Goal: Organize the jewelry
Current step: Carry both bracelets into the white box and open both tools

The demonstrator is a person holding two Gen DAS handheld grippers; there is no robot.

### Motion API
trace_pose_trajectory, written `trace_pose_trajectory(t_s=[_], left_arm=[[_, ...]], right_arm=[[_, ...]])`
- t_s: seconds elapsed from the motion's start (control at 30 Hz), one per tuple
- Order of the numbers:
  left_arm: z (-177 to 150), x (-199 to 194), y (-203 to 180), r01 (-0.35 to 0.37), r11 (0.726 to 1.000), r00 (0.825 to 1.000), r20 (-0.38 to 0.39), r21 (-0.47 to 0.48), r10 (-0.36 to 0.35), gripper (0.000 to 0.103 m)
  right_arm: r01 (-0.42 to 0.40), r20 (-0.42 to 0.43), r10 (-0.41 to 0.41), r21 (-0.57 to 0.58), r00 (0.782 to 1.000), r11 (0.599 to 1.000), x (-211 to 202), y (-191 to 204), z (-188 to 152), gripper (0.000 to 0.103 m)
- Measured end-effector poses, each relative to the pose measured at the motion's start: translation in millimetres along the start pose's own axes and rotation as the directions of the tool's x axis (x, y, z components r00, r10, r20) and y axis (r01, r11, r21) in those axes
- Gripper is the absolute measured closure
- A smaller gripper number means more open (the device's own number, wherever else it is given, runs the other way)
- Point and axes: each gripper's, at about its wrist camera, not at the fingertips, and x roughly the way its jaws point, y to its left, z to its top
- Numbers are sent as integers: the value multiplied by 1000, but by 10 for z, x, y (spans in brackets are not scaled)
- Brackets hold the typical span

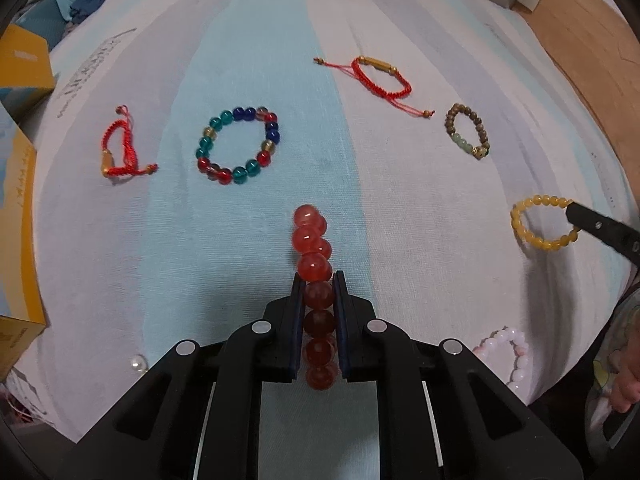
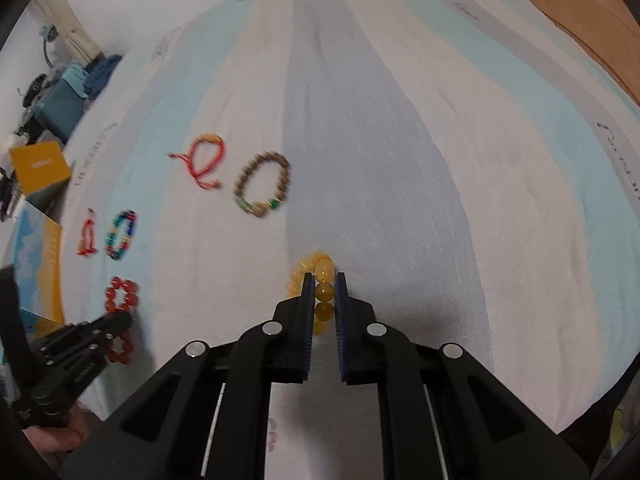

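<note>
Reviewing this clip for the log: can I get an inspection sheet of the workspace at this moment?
Surface: striped cloth, pale blue, white and grey, lightly creased.
Job's things: red bead bracelet; yellow bead bracelet; multicoloured bead bracelet; brown bead bracelet; two red cord bracelets; pink bead bracelet.
Clutter: loose pearl bead; yellow boxes.
Grippers: left gripper shut on the red bead bracelet; right gripper shut on the yellow bead bracelet.
Cables: nothing seen.
Surroundings: wooden floor; folded clothes.
</note>
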Motion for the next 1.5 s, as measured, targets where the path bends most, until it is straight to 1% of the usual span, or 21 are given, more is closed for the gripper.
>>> trace_pose_trajectory(t_s=[0.23,0.37,0.5,0.7,0.77,0.93,1.1,1.17,1.2,1.27,1.3,1.4,1.5], left_arm=[[59,-324,64,2,1000,999,35,-10,-1,90],[74,-601,198,1,1000,998,64,-24,1,90],[121,-860,448,-14,999,996,84,-52,18,90],[204,-1229,870,-71,993,989,120,-98,82,90],[217,-1351,1025,-87,989,986,131,-116,102,90],[233,-1742,1563,-136,972,972,162,-190,168,90],[177,-2125,2130,-187,947,955,178,-261,238,90],[139,-2235,2333,-208,936,949,174,-284,263,90],[110,-2295,2468,-220,928,946,168,-301,279,90],[29,-2397,2723,-243,911,938,157,-333,308,90],[-9,-2430,2840,-251,904,936,150,-347,318,90],[-154,-2472,3167,-271,882,933,121,-386,339,90],[-339,-2438,3464,-278,862,934,88,-424,345,90]], right_arm=[[-37,55,37,-18,998,999,-379,280,69,94],[-46,79,49,-41,996,998,-520,496,144,94],[-56,94,63,-75,994,996,-634,798,220,94],[-77,99,91,-136,991,988,-713,1318,262,94],[-91,101,109,-164,989,982,-745,1559,267,94],[-130,102,159,-244,982,961,-833,2237,254,94],[-180,88,221,-335,971,925,-917,3004,174,94],[-198,80,244,-370,967,908,-946,3297,125,94],[-207,76,254,-384,964,900,-963,3410,94,94],[-227,62,279,-426,958,876,-984,3775,15,94],[-233,58,286,-439,957,868,-990,3879,-12,94],[-258,33,313,-488,949,834,-990,4323,-135,94],[-277,0,329,-538,944,796,-946,4747,-276,94]])
